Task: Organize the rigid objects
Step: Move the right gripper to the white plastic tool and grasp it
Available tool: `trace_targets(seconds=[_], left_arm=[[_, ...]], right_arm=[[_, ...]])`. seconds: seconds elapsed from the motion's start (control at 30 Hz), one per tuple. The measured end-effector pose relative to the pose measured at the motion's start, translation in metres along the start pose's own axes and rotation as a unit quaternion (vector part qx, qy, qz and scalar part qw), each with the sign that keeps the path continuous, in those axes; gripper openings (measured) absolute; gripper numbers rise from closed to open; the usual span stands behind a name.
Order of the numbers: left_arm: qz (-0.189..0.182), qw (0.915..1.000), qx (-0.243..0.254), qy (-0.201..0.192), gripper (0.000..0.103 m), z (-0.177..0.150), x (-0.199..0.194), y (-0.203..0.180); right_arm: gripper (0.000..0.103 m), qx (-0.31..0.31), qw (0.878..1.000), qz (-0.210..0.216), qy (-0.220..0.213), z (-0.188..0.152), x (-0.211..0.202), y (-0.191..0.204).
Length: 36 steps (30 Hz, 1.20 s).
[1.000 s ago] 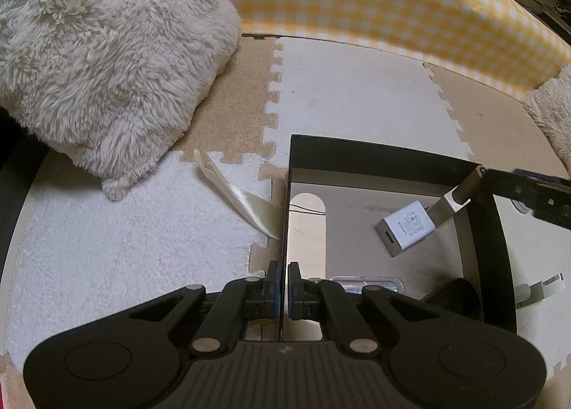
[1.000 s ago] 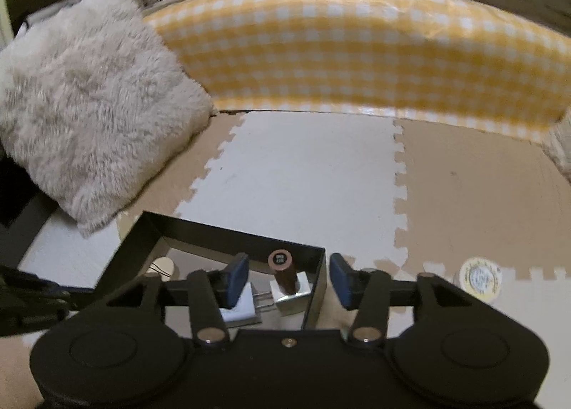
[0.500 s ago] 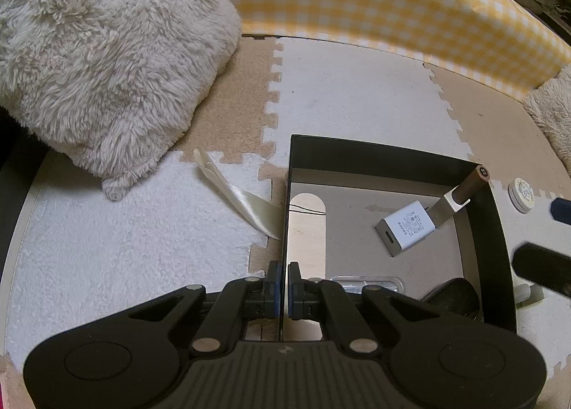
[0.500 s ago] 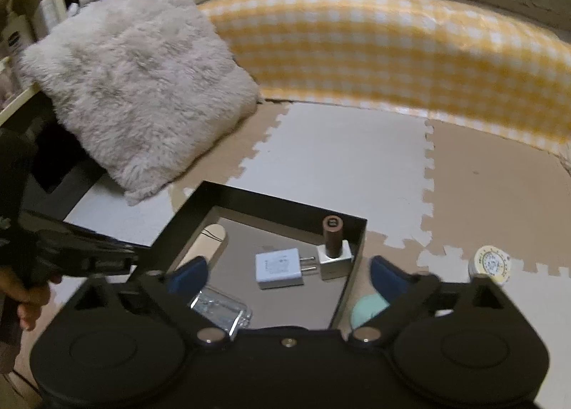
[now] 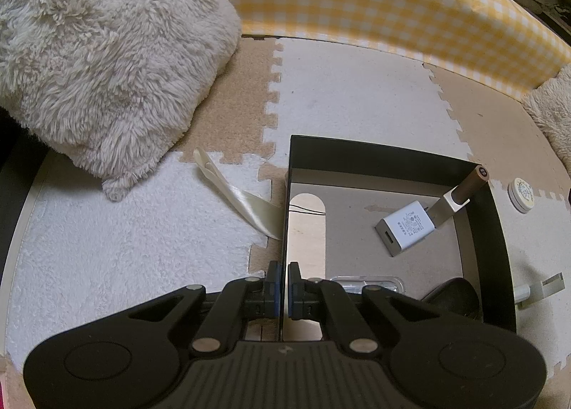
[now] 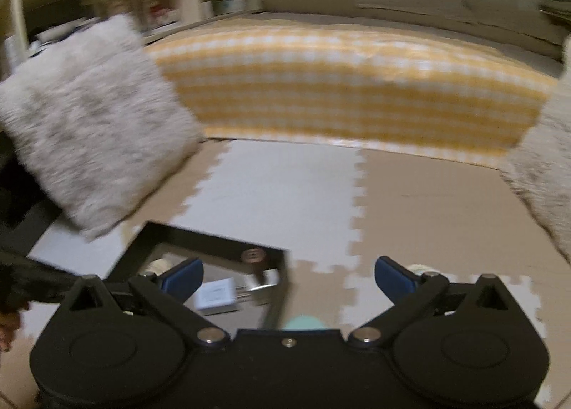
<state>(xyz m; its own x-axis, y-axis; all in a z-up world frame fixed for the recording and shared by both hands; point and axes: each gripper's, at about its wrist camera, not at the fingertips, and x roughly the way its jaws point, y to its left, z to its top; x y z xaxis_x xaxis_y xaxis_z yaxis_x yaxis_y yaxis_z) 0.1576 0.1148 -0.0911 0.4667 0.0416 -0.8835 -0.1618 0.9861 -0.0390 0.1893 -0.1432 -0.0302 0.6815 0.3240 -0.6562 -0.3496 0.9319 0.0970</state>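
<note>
A black box (image 5: 374, 156) with a grey floor sits on the foam mat. My left gripper (image 5: 283, 287) is shut on its thin left wall. In the box lie a white charger (image 5: 405, 227), a brown-capped bottle (image 5: 460, 191) leaning in the far right corner, a clear plastic piece (image 5: 367, 282) and a dark object (image 5: 453, 296). In the blurred right wrist view my right gripper (image 6: 289, 277) is wide open and empty, held back from the box (image 6: 214, 239). The charger (image 6: 216, 296) and the brown cap (image 6: 252, 255) show there too.
A round tin (image 5: 521, 193) and a small white piece (image 5: 539, 286) lie on the mat right of the box, and a teal object (image 6: 303, 323) is near it. A cream ribbon (image 5: 235, 191), a fluffy pillow (image 5: 107, 52) and a yellow checked cushion (image 5: 374, 6) lie around.
My right gripper opened, let go of the brown-capped bottle in the box, drew back and rose out of the left wrist view. The left gripper has not moved.
</note>
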Motion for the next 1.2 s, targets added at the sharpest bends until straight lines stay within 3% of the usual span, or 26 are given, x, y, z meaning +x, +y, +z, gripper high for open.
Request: trace_targets(seconds=[0.17, 0.43, 0.57, 0.73, 0.87, 0.9, 1.03, 1.2], left_arm=[[0.0, 1.0, 0.0, 0.0, 0.003, 0.0, 0.0, 0.0], [0.0, 1.0, 0.0, 0.0, 0.003, 0.0, 0.0, 0.0], [-0.001, 1.0, -0.001, 0.0, 0.003, 0.0, 0.0, 0.0], [-0.001, 1.0, 0.0, 0.0, 0.003, 0.0, -0.001, 0.0], [-0.002, 1.0, -0.002, 0.0, 0.003, 0.0, -0.001, 0.0], [-0.002, 1.0, -0.002, 0.0, 0.003, 0.0, -0.001, 0.0], [-0.002, 1.0, -0.002, 0.0, 0.003, 0.0, -0.001, 0.0], [-0.003, 1.0, -0.002, 0.0, 0.003, 0.0, -0.001, 0.0]], right_arm=[[0.103, 0.022, 0.998, -0.053, 0.036, -0.004, 0.012, -0.029], [0.103, 0.049, 0.986, -0.098, 0.128, -0.026, 0.036, -0.064], [0.103, 0.083, 0.98, -0.095, 0.156, -0.04, 0.038, -0.077], [0.101, 0.083, 0.98, -0.088, 0.158, -0.046, 0.038, -0.078], [0.055, 0.078, 0.979, -0.078, 0.173, -0.05, 0.046, -0.077], [0.05, 0.073, 0.977, -0.086, 0.182, -0.051, 0.048, -0.077], [0.052, 0.036, 0.97, -0.106, 0.217, -0.062, 0.048, -0.071], [0.07, 0.032, 0.967, -0.112, 0.226, -0.071, 0.034, -0.069]])
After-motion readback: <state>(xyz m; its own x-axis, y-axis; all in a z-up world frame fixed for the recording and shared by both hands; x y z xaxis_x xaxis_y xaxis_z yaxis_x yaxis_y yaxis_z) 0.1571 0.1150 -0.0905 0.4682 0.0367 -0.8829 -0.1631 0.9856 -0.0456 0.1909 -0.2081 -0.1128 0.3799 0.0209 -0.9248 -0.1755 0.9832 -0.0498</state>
